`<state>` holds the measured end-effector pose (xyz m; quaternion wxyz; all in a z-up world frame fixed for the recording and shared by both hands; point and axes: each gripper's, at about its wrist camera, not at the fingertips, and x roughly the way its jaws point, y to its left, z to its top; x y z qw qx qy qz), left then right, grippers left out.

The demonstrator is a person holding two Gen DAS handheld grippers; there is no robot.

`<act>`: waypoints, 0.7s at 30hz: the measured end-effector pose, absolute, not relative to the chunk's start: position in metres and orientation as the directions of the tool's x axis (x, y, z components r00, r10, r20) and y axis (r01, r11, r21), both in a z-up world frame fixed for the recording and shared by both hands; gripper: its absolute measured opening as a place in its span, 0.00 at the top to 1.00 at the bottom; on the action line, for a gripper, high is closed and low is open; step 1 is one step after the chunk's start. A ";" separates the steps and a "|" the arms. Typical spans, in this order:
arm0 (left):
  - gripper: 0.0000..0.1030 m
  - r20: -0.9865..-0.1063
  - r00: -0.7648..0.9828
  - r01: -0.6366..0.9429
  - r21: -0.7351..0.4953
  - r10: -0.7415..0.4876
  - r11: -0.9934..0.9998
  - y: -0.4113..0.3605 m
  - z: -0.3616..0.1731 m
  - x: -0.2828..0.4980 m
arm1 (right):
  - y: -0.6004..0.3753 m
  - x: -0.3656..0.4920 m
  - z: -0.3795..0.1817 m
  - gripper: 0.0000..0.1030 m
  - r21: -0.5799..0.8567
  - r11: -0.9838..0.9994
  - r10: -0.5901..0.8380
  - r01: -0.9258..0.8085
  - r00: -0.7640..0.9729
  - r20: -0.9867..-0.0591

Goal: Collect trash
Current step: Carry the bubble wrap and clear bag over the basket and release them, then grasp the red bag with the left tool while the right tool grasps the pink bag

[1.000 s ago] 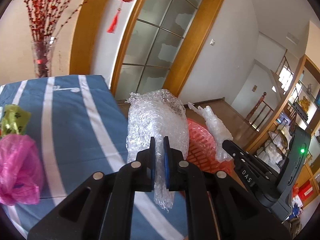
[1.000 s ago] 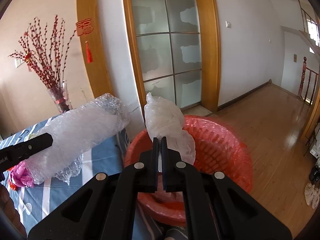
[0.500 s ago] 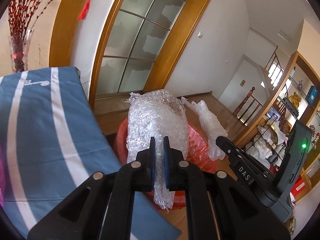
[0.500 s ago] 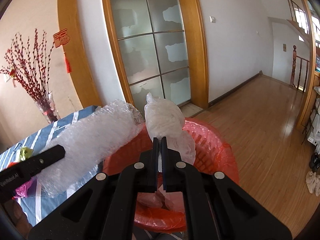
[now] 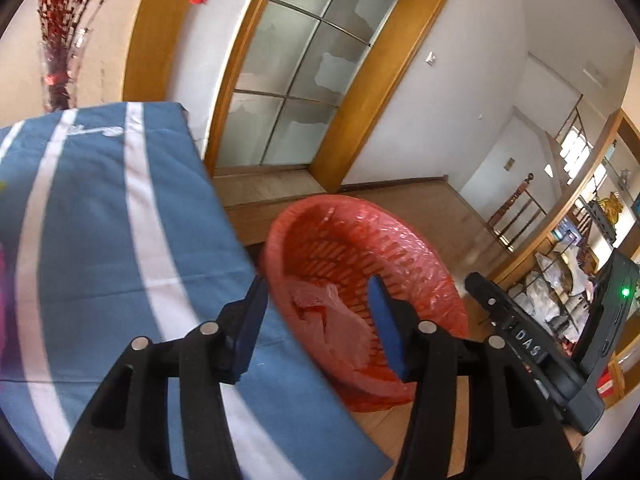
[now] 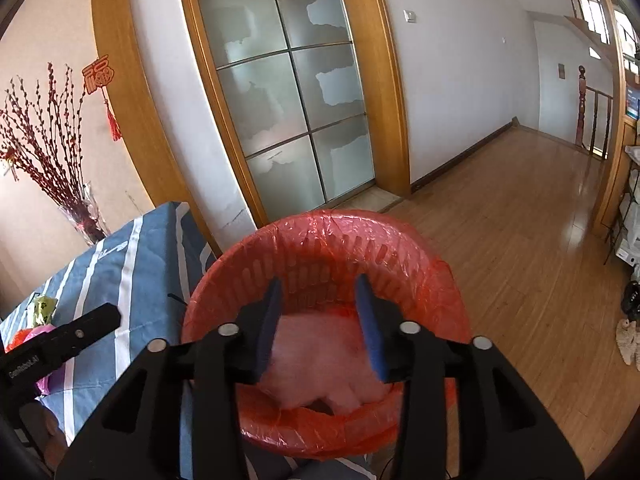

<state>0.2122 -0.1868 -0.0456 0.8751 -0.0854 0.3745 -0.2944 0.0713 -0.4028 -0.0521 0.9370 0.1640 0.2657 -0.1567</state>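
Observation:
A red slatted bin (image 5: 400, 248) with a red liner stands on the floor beside the table; it fills the lower middle of the right wrist view (image 6: 320, 232). Pale crumpled plastic (image 6: 320, 368) lies inside it, also seen in the left wrist view (image 5: 332, 328). My left gripper (image 5: 316, 300) is open and empty above the bin's near rim at the table edge. My right gripper (image 6: 318, 300) is open and empty over the bin. The right gripper's body shows at the right of the left view (image 5: 532, 344).
A table with a blue, white-striped cloth (image 5: 100, 208) lies left of the bin. On it sit a pink bag (image 6: 48, 376) and a green wrapper (image 6: 43, 309). A vase of red branches (image 6: 86, 220) stands at the back. Glass door and wooden floor (image 6: 520, 240) lie beyond.
Both grippers opened. The bubble wrap left my left gripper and the white plastic left my right gripper; pale plastic now lies in the bin.

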 end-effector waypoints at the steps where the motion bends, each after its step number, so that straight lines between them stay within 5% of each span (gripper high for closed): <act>1: 0.46 -0.607 0.560 0.446 -0.352 -0.564 0.823 -0.182 -0.044 0.210 | -0.403 0.070 -0.051 0.54 0.227 0.896 -0.207 0.382 0.810 -0.548; 8: 0.41 -0.608 0.652 0.382 -0.254 -0.454 0.888 -0.140 -0.033 0.191 | -0.382 0.071 -0.044 0.38 0.149 0.913 -0.246 0.380 0.804 -0.541; 21: 0.33 -0.548 0.818 0.139 -0.104 -0.173 0.985 -0.013 -0.010 0.152 | -0.297 0.093 -0.032 0.28 0.151 0.965 -0.106 0.215 0.845 -0.524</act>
